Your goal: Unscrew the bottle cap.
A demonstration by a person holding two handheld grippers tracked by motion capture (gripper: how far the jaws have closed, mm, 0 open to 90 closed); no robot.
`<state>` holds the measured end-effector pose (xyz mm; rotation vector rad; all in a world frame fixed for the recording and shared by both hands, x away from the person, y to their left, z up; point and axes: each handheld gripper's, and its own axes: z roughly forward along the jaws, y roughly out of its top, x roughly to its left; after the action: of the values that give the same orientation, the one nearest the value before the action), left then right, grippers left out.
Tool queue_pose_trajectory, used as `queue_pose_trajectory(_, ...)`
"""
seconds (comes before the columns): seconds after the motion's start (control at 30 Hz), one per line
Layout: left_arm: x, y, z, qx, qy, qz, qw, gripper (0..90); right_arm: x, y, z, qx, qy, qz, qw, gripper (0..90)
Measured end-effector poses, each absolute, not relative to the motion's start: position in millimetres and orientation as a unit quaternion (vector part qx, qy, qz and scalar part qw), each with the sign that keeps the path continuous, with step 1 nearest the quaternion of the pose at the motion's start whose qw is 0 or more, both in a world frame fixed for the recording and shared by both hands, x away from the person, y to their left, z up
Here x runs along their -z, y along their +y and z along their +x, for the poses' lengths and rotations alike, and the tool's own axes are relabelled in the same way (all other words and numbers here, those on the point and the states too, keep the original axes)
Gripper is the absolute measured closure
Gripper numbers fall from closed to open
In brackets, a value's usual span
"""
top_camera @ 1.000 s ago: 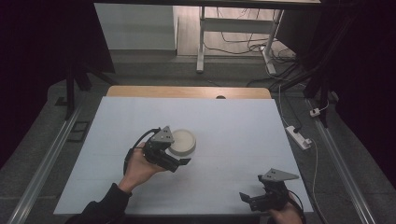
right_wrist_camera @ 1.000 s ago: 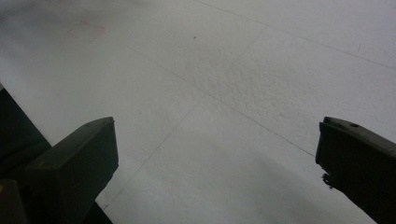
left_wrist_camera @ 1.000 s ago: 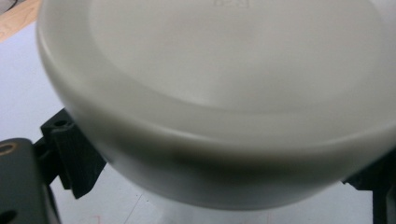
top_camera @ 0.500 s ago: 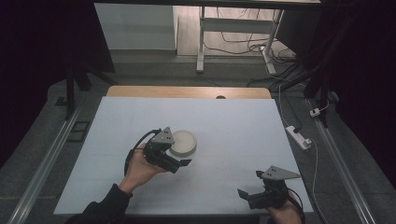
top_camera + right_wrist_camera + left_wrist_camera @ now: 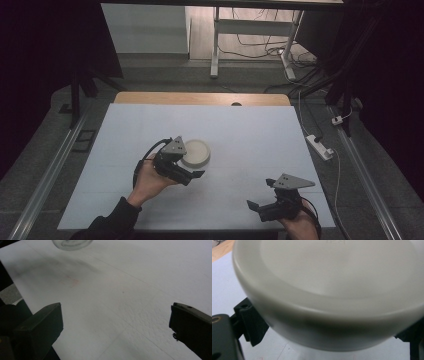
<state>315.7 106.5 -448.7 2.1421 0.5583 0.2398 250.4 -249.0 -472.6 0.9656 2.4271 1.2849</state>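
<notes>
White round container between the left tool's jaws

The pale, translucent round plastic container (image 5: 332,290), smooth and low with a rounded edge, sits very close to the camera, faint raised lettering on its flat top at the far side. The left tool (image 5: 332,340) has one black jaw at each side of it, spread wide. Beneath lies the white desk (image 5: 224,290), its wooden edge at far left.

A white table (image 5: 250,135), perhaps a power strip (image 5: 319,146) beside it.

white container (image 5: 332,295) blurred, edge-cropped | round object (image 5: 72,243) cut off at top
</notes>
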Motion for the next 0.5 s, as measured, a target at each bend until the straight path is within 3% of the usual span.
queue_pose_trajectory(0.5,447,106,314,-0.099,0.219,0.863,0.444,7.4,451,-223,258,-0.465,0.830,0.289,0.102,0.0)
